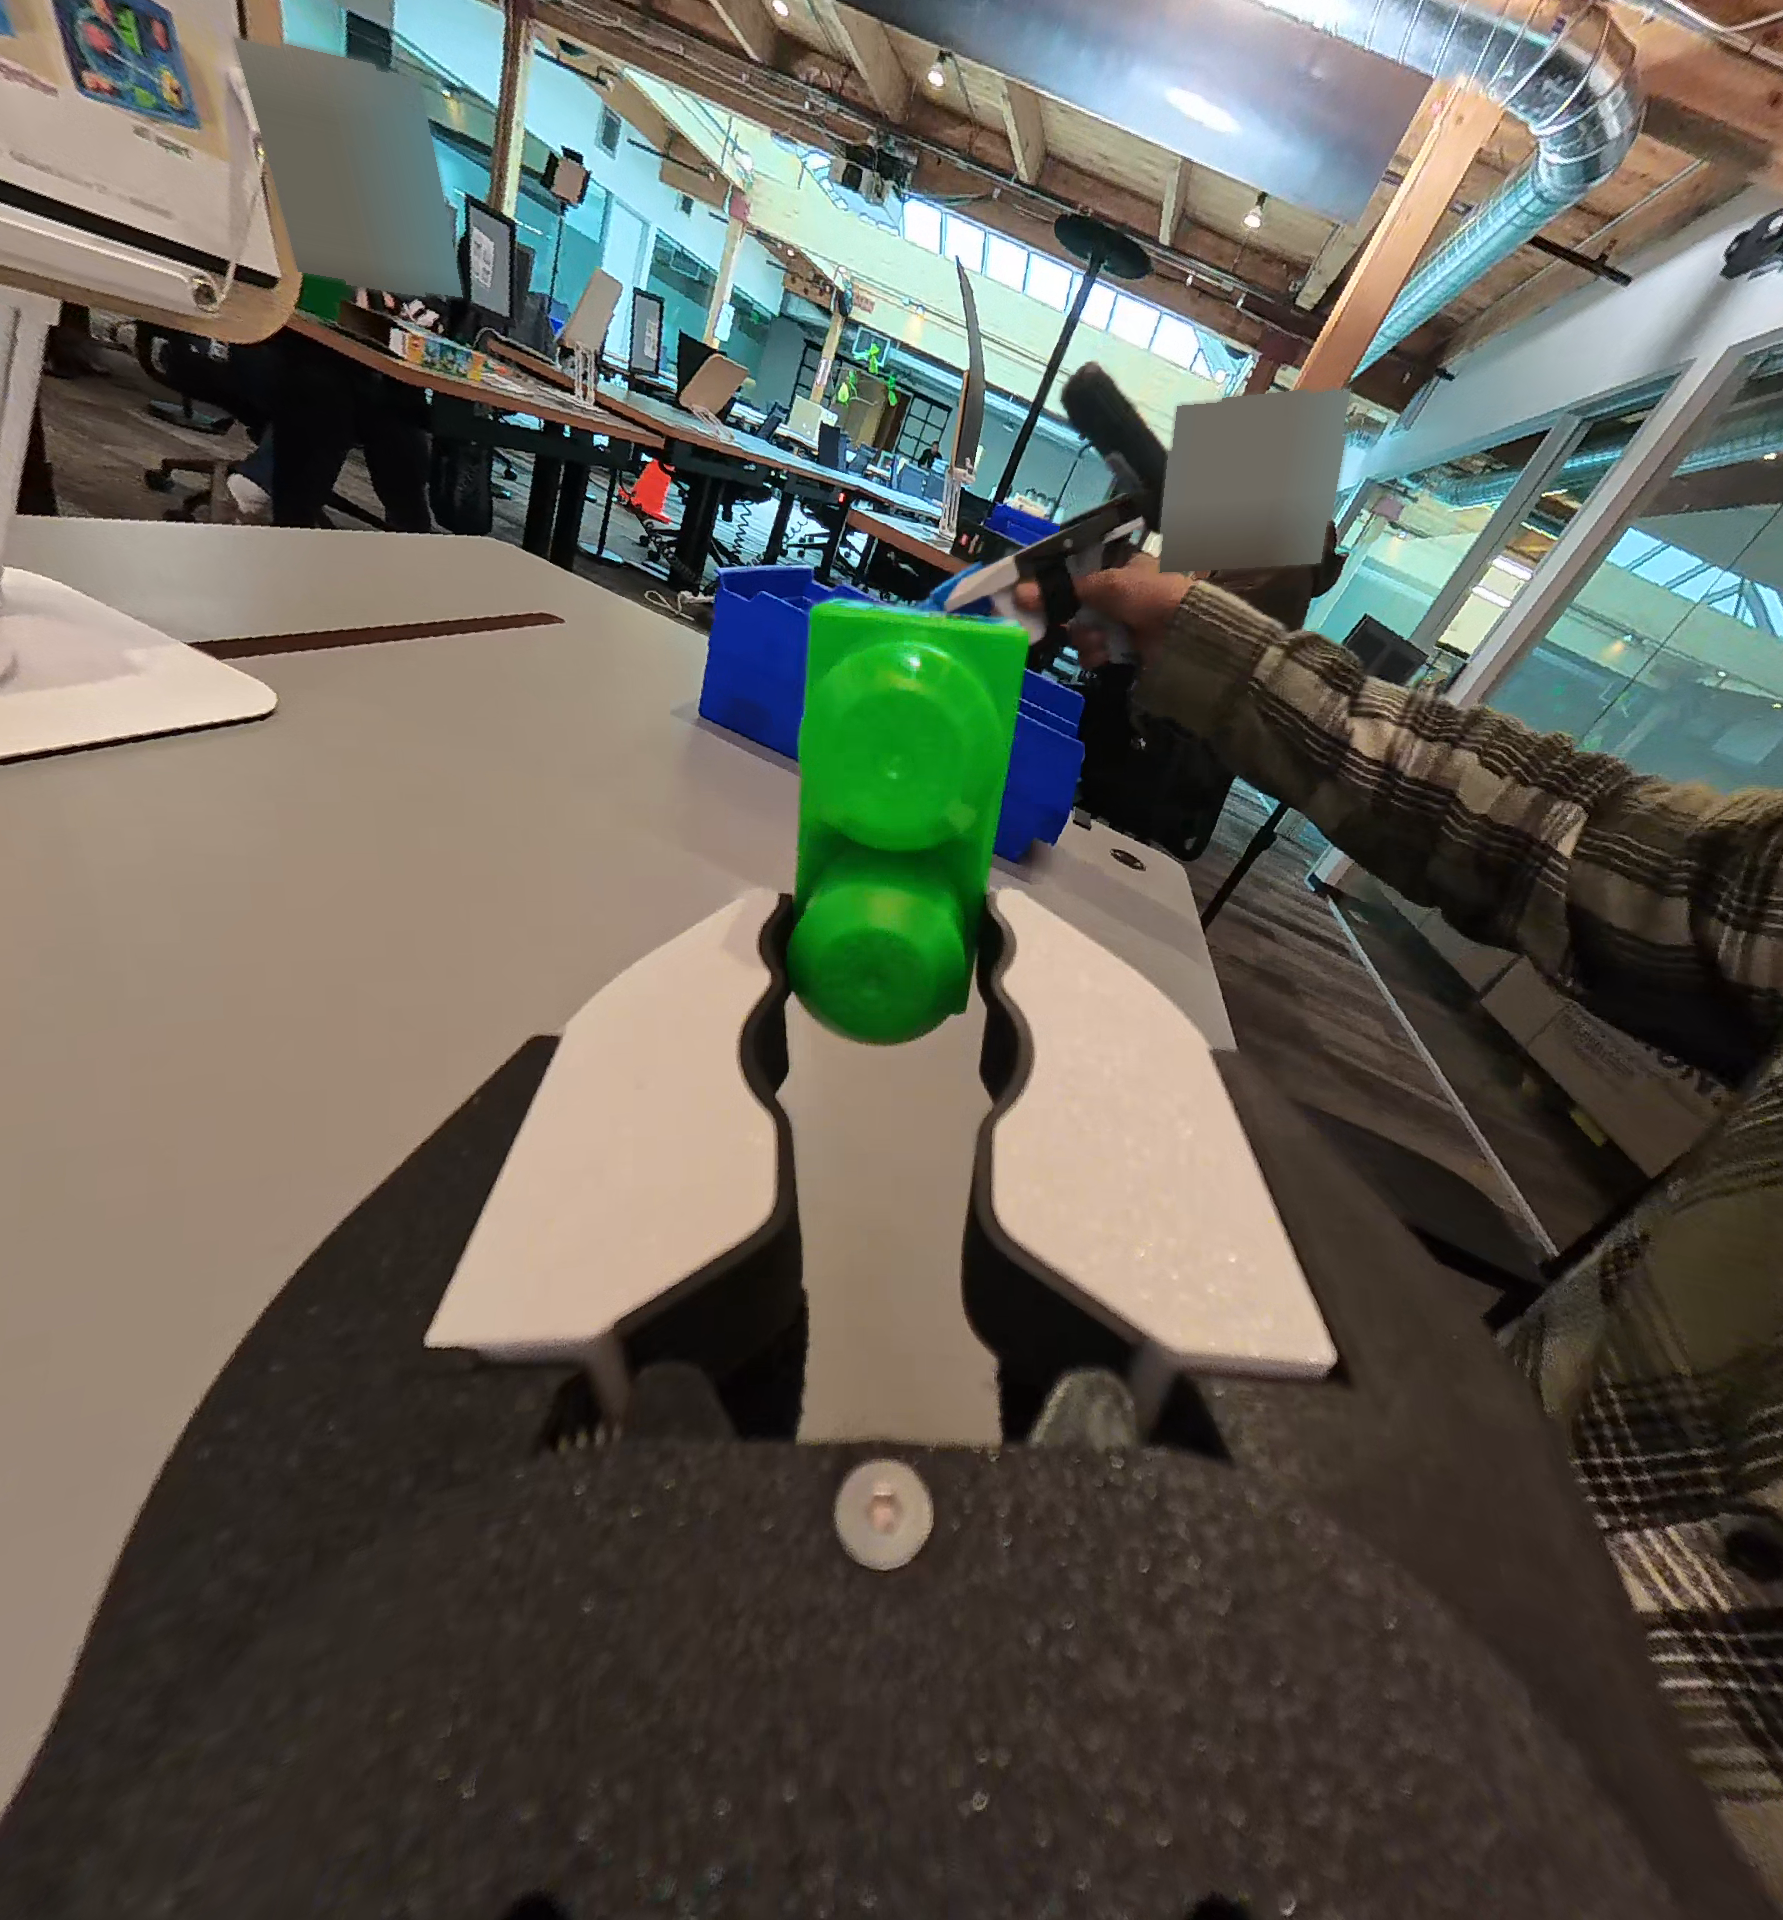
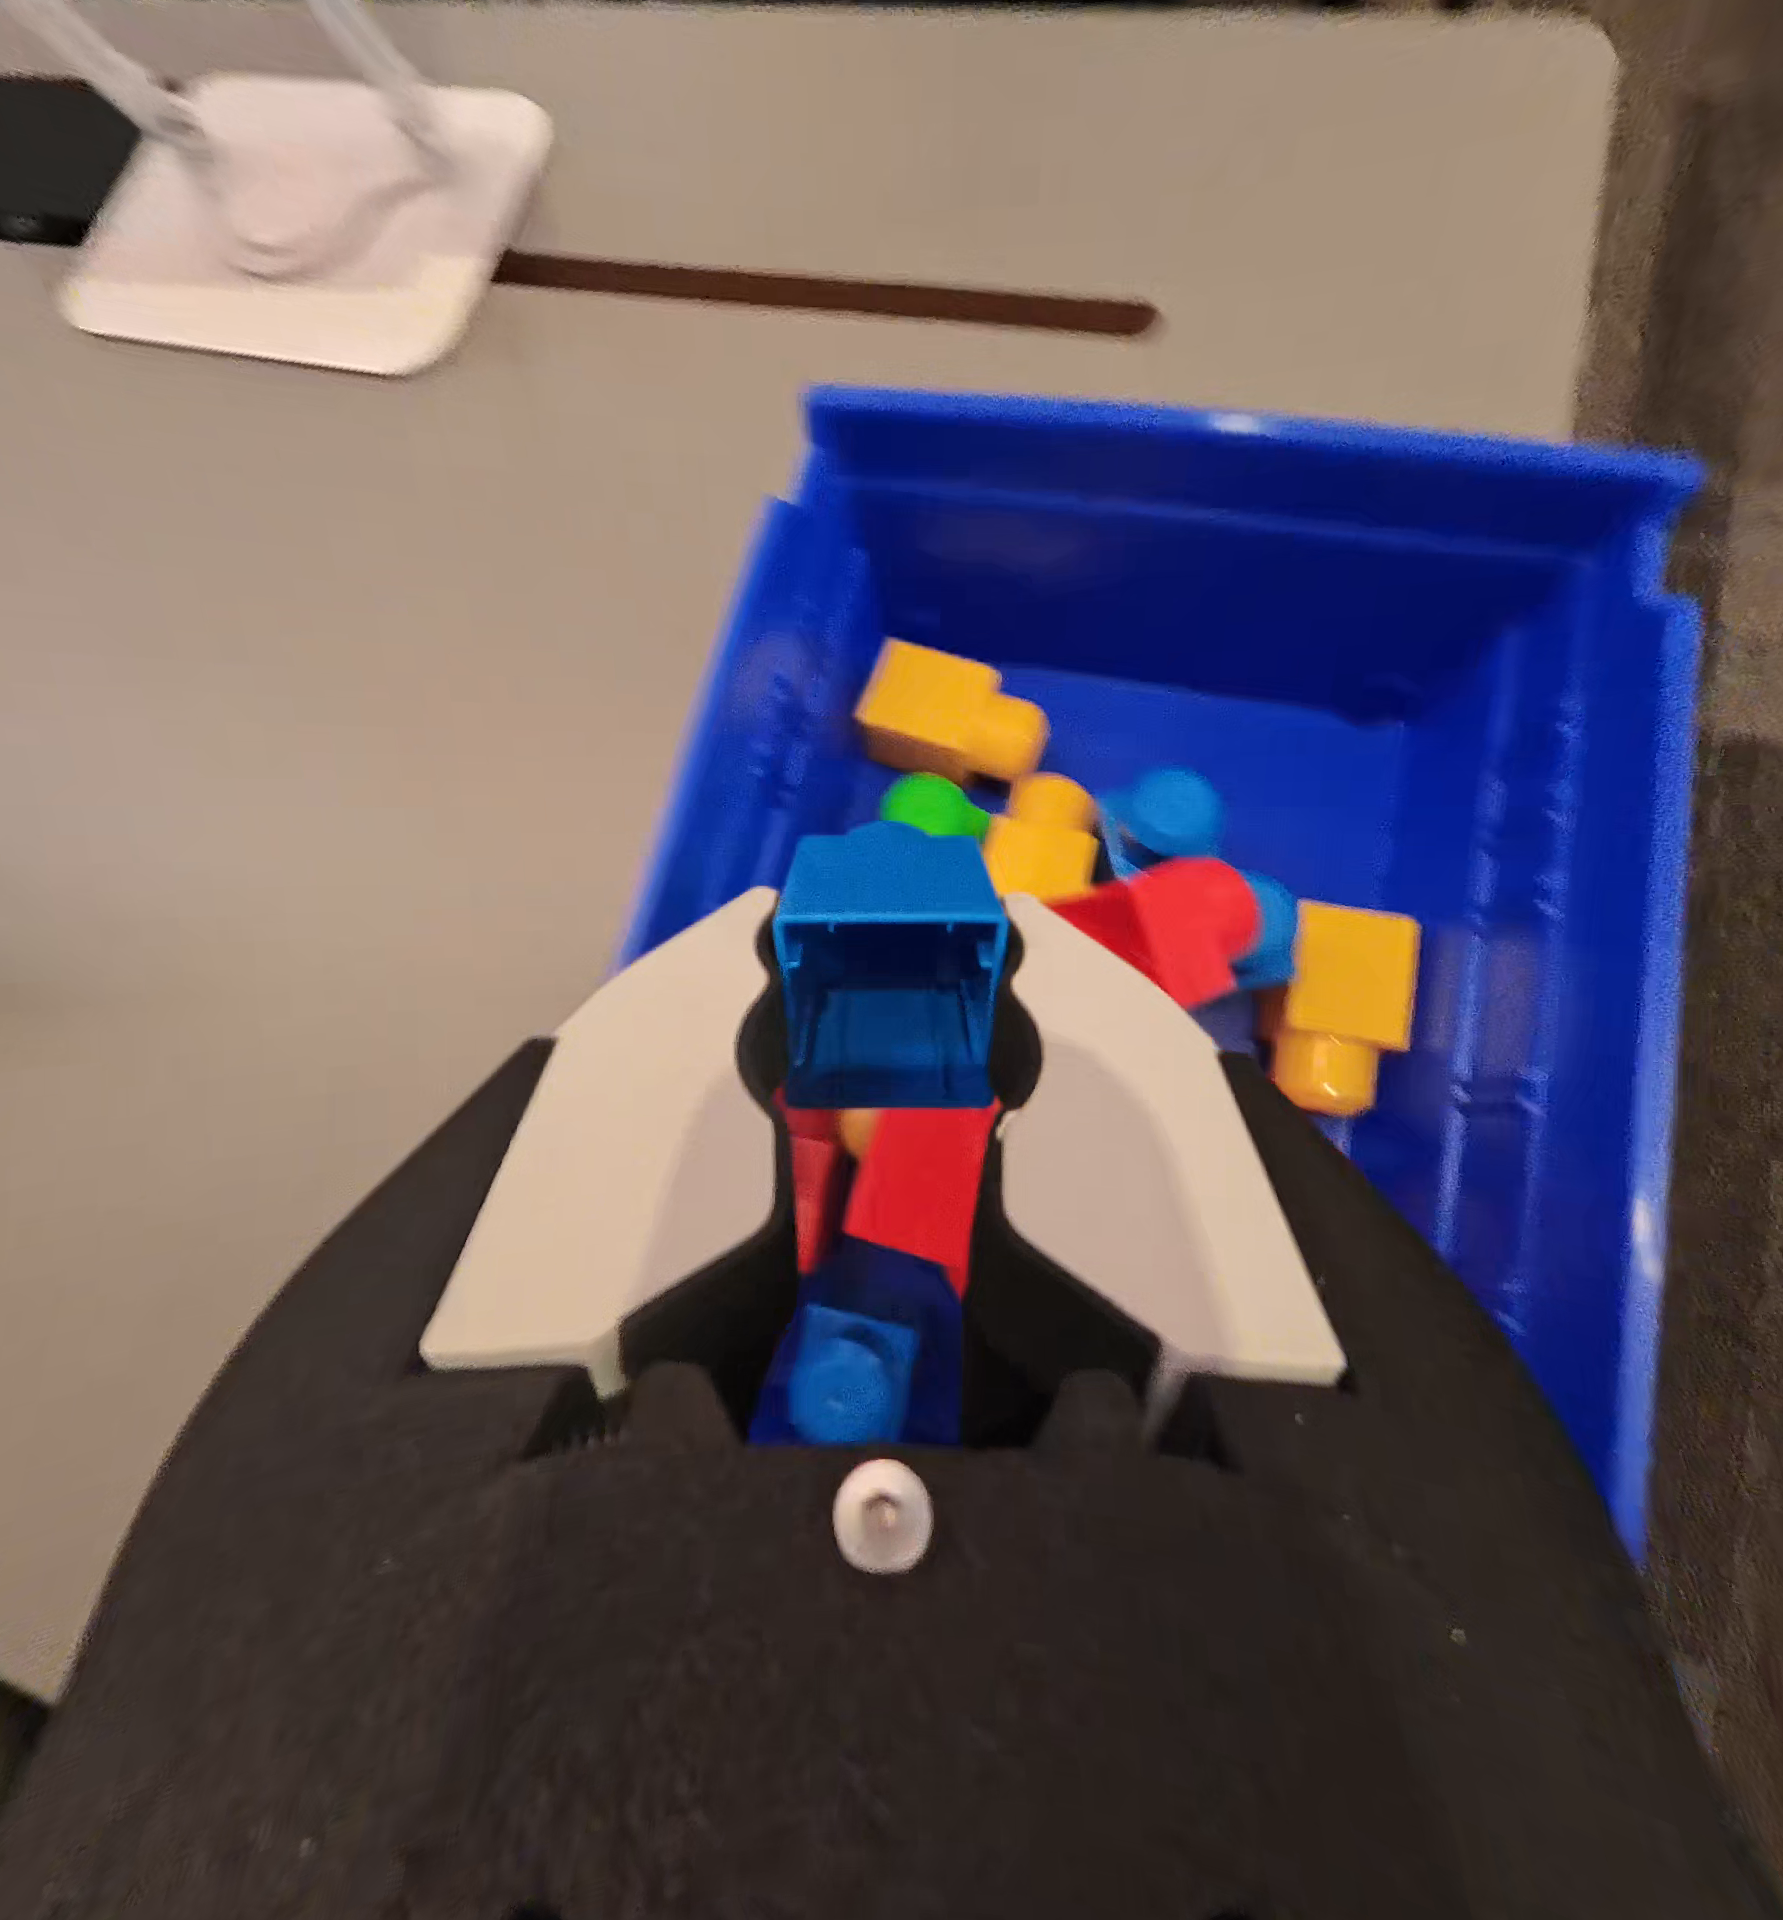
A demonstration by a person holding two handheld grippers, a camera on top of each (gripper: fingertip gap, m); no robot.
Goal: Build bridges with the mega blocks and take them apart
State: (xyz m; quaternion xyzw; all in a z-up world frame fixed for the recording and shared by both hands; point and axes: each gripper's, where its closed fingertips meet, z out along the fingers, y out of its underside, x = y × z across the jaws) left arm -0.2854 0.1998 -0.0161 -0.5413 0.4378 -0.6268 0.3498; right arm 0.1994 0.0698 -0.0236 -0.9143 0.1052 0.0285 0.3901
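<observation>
1. Here, the left gripper (image 1: pixel 882 961) has its jaws closed narrowly on a green block (image 1: pixel 902 790) with two studs, gripped at its lower stud, so the block stands up at the centre of the left wrist view with its studs facing the camera; I judge it is held clear of the grey table (image 1: pixel 347 883) ready for joining or dropping.
2. The right gripper (image 2: pixel 887 987) is pinched on one blue block (image 2: pixel 887 977), hollow underside toward the camera, at the centre of the right wrist view, directly over the blue bin (image 2: pixel 1230 520). That placement suggests a block being fetched from the bin or returned to it; which one cannot be told.
3. Loose in the bin, blurred: about three yellow blocks (image 2: pixel 944 707), two or three red blocks (image 2: pixel 1157 925), one green stud (image 2: pixel 923 805) and two or three more blue pieces (image 2: pixel 1167 816).
4. One white stand base (image 2: pixel 305 218) sits at the upper left of that view, well apart from the bin.
</observation>
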